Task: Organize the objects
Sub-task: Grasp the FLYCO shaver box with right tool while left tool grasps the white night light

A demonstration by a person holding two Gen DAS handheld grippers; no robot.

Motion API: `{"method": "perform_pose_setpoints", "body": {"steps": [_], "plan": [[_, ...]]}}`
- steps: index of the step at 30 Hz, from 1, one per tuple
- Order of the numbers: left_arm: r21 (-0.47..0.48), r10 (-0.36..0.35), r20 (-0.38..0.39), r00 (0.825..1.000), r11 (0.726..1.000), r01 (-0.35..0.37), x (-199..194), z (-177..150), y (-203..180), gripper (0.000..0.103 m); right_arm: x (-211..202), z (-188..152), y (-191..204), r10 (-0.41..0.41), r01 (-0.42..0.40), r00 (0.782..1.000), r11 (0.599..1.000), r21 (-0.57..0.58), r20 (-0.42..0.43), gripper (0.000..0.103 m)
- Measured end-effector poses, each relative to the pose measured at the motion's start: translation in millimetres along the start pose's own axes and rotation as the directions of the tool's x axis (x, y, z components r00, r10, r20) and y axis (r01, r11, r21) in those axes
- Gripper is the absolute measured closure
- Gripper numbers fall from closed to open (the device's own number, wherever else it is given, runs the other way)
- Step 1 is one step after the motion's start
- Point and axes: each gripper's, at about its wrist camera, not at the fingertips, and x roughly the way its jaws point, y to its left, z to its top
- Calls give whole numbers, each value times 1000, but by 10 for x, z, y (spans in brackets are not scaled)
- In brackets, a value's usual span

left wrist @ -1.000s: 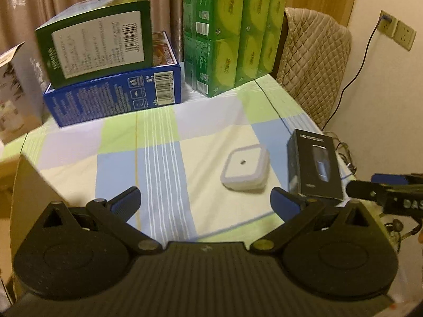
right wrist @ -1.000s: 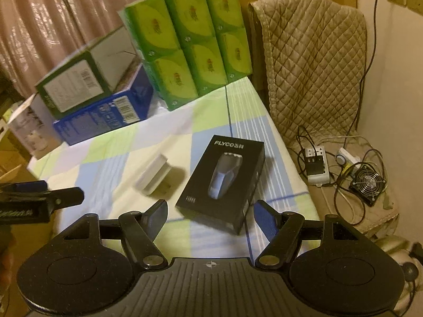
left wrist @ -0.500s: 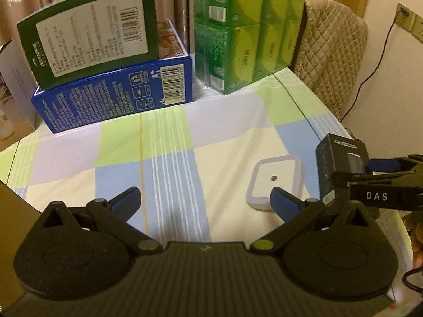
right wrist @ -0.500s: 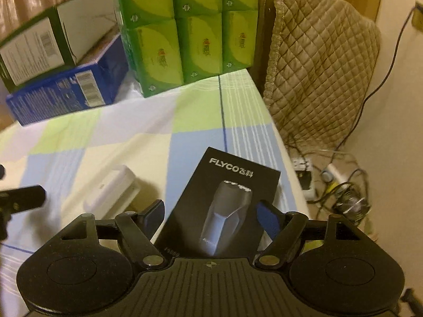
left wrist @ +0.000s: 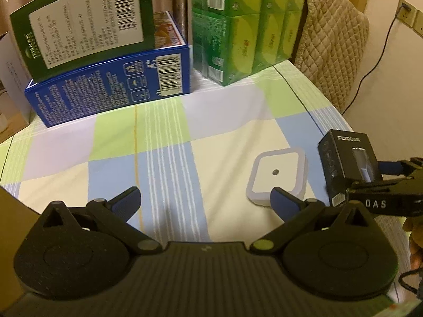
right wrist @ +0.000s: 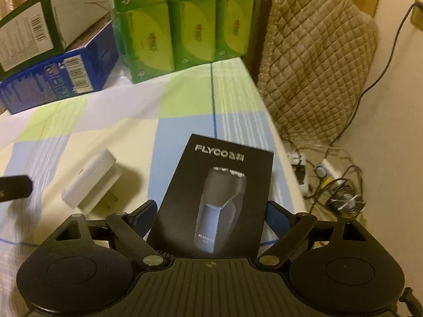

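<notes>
I am closing my right tool (right wrist: pixel 210 215) in on the black shaver box (right wrist: pixel 216 198), now between its spread fingers on the surface (right wrist: pixel 185 111); my left tool (left wrist: pixel 205 202) is hovering apart beside the white night light (left wrist: pixel 277 174).

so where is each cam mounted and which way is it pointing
Left wrist: sits on the left tongs, looking forward over the checked table at the white square device and stacked boxes; its open fingers show, with the right tongs at the edge.
Right wrist: sits on the right tongs, looking down at the black shaver box between its fingers.
Shared: shaver box, white device, green packs.
</notes>
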Motion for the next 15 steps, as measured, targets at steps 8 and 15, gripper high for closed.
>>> {"method": "perform_pose_setpoints", "body": {"steps": [8,15], "plan": [[12,-61,-25,998,998,62,146,-22,-117,2,-64,-101,81,195,-188,981,963,-193,16,21],[39,-182,-24,983,982,183,305,36,-272,16,-148,-263,-100,186,-176,982,966,-192,37,21]]}}
